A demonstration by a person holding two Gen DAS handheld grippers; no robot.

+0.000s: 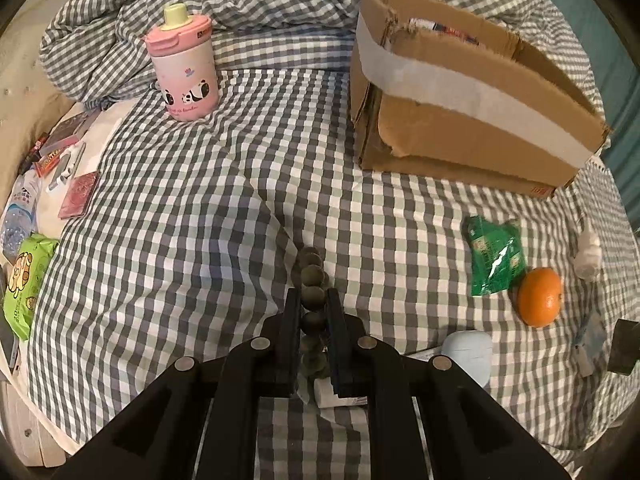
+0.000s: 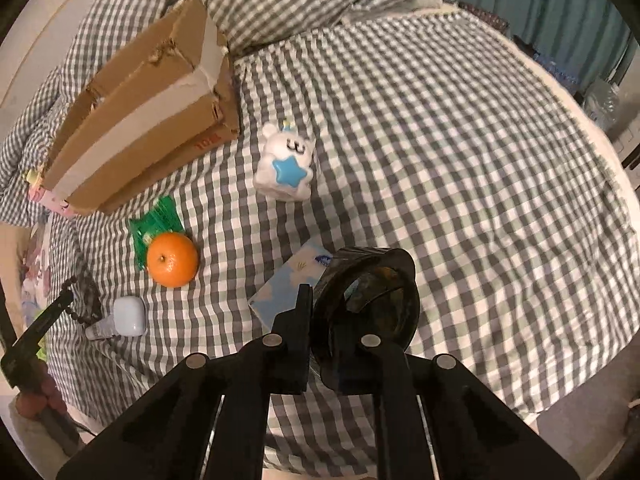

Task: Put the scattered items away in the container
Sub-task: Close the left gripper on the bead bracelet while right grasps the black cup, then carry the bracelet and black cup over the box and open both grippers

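Note:
My left gripper (image 1: 314, 296) is shut on a string of dark round beads (image 1: 313, 276), held above the checked bedspread. The cardboard box (image 1: 460, 120) stands at the far right; it also shows in the right wrist view (image 2: 136, 120). My right gripper (image 2: 324, 296) is shut on the rim of a black tape roll (image 2: 372, 300). An orange (image 1: 540, 297) (image 2: 173, 259), a green packet (image 1: 496, 260) (image 2: 154, 222), a pale blue case (image 1: 468, 354) (image 2: 128, 316), a white tube (image 2: 100, 329), a blue tissue pack (image 2: 292, 284) and a white toy with a blue star (image 2: 286, 168) lie on the bed.
A pink panda bottle (image 1: 184, 68) stands at the far left by the bunched duvet (image 1: 120, 32). Cards, a water bottle and a green wipes pack (image 1: 26, 280) lie along the bed's left edge. The bed edge curves away at right (image 2: 600, 160).

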